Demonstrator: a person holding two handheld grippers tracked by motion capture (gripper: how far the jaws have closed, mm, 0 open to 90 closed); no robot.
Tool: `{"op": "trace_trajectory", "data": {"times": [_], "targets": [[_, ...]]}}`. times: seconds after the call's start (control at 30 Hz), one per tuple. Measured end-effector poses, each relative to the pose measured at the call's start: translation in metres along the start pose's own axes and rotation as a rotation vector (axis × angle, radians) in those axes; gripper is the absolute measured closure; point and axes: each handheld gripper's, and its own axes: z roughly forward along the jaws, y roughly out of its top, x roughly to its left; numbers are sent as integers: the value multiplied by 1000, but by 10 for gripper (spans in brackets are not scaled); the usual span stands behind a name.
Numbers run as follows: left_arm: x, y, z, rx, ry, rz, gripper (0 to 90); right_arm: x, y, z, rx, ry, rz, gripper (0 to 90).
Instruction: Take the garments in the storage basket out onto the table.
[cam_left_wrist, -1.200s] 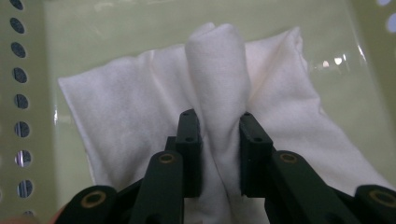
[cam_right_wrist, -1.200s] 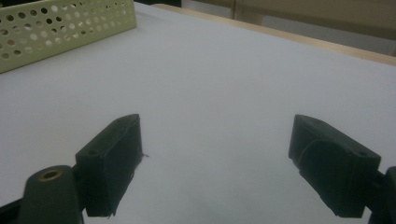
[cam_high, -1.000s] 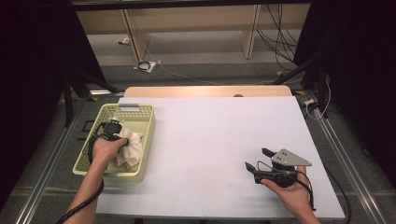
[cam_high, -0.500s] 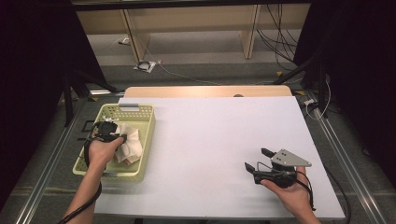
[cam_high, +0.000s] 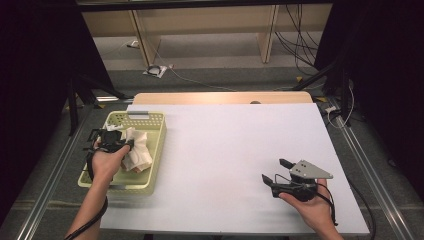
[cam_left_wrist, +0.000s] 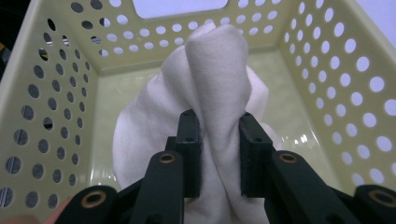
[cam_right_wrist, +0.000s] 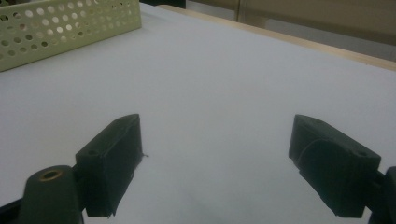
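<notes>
A white cloth (cam_high: 136, 150) lies bunched in a pale green perforated basket (cam_high: 155, 145) at the table's left. My left gripper (cam_high: 116, 144) is over the basket, shut on a raised fold of the white cloth (cam_left_wrist: 215, 84), which stands up between the two black pads (cam_left_wrist: 189, 140). The basket's holed walls (cam_left_wrist: 56, 107) surround the cloth on all sides. My right gripper (cam_high: 274, 171) rests low over the white table near the front right, jaws wide apart with nothing between them. In the right gripper view, that gripper (cam_right_wrist: 215, 154) faces bare tabletop.
The white tabletop (cam_high: 225, 145) stretches between the basket and the right hand. A wooden strip (cam_high: 220, 97) runs along the far edge. Cables and shelf legs lie on the floor beyond. The basket's corner (cam_right_wrist: 60, 23) shows far left in the right gripper view.
The left hand has lifted a little and drawn back toward the basket's left side, pulling the cloth up with it. The right hand has stayed put.
</notes>
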Motion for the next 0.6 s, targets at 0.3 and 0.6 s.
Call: {"op": "trace_trajectory", "data": {"times": [0.3, 0.6], "targets": [[-1, 0, -3, -40, 4, 2, 735, 0, 0, 0, 3, 2, 1, 184], [-1, 3, -10, -97, 10, 7, 735, 0, 0, 0, 3, 2, 0, 184]]}}
